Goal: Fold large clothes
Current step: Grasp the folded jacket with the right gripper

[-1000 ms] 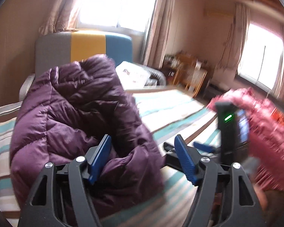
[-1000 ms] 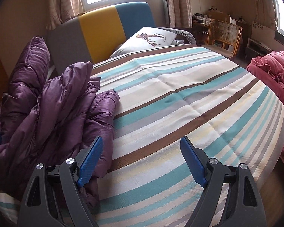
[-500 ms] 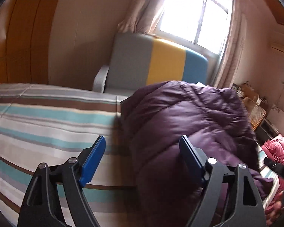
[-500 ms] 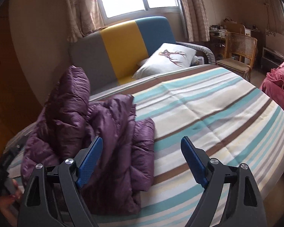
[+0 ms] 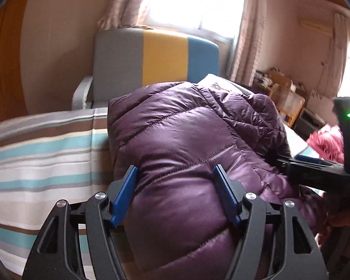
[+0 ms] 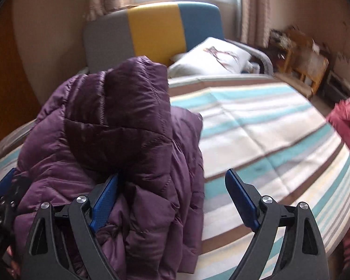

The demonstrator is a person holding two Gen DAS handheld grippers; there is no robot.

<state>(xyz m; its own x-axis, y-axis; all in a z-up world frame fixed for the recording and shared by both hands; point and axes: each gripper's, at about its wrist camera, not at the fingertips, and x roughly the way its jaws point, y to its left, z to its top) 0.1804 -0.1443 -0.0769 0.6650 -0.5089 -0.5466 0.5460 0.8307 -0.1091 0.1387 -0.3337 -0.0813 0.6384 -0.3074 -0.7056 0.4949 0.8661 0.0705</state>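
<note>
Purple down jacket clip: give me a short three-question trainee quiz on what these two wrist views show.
1. True or false: the purple down jacket lies flat and spread out on the striped bedcover.
2. Which gripper has jacket bulging between its blue fingers: A left gripper, B right gripper, C both?
3. Fill in: the white pillow lies on the ____ behind the bed.

Key: 1 false, it is bunched in a heap; 2 C; 3 sofa.

Purple quilted jacket (image 6: 119, 140) (puffy, shiny) lies bunched, seemingly heaped upright.
</note>
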